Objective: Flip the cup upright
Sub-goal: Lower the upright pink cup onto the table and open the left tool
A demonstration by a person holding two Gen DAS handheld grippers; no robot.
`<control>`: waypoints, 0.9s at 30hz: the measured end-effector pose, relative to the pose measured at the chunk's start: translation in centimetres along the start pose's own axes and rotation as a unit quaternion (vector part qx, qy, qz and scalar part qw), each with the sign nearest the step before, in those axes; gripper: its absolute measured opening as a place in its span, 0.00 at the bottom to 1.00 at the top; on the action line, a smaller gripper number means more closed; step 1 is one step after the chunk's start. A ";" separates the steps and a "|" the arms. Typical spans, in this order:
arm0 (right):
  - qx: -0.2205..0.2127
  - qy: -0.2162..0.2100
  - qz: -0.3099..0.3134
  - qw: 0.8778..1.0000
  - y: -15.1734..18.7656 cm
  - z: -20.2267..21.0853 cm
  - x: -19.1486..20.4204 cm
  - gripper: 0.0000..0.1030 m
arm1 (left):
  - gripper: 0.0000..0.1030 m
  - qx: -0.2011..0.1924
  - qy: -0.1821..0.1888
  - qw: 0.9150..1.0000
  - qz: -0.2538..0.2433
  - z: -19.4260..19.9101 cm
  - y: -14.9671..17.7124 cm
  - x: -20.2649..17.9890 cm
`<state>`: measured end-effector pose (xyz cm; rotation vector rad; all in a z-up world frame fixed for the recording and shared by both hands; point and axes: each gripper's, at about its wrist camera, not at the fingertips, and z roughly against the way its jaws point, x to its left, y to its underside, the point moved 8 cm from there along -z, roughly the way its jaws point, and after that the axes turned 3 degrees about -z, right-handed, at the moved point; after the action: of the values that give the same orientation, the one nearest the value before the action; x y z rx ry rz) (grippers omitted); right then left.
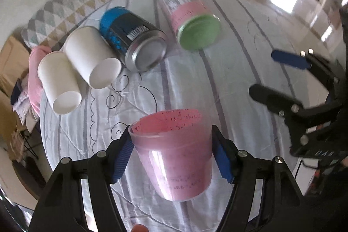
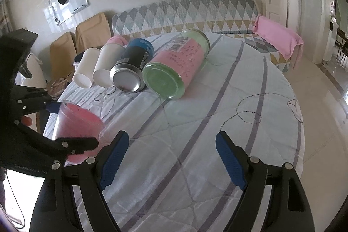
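Note:
A clear plastic cup with pink paper inside [image 1: 174, 156] sits between the blue pads of my left gripper [image 1: 174, 158], which is shut on it. The cup is mouth up, slightly tilted, just above the quilt. In the right wrist view the same cup [image 2: 76, 123] shows at the left, held by the left gripper [image 2: 65, 123]. My right gripper [image 2: 171, 162] is open and empty above the quilt; it also shows in the left wrist view [image 1: 269, 75] to the right of the cup.
On the striped quilted table [image 2: 217, 123] lie two white paper cups [image 1: 76, 66], a blue-black can [image 1: 134, 42] and a green-lidded jar with a pink label [image 1: 191, 16], all on their sides. A patterned sofa [image 2: 184, 10] with pink cloths stands behind.

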<state>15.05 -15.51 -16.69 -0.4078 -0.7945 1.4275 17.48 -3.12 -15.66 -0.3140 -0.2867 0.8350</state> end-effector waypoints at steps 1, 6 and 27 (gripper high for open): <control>0.000 -0.001 0.001 1.000 0.0 0.0 0.1 0.81 | 0.67 -0.011 -0.002 1.000 0.009 0.2 0.0 0.3; -0.002 -0.005 0.006 1.000 0.1 0.1 0.4 0.81 | 0.66 -0.064 -0.006 0.997 0.047 0.7 -0.6 1.4; -0.010 -0.007 0.026 1.000 0.0 0.6 1.9 0.81 | 0.69 -0.128 -0.007 0.985 0.117 0.8 2.0 0.9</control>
<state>14.58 -13.81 -15.82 -0.4367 -0.8160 1.4723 16.45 -1.04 -15.53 -0.5915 -0.3767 1.0332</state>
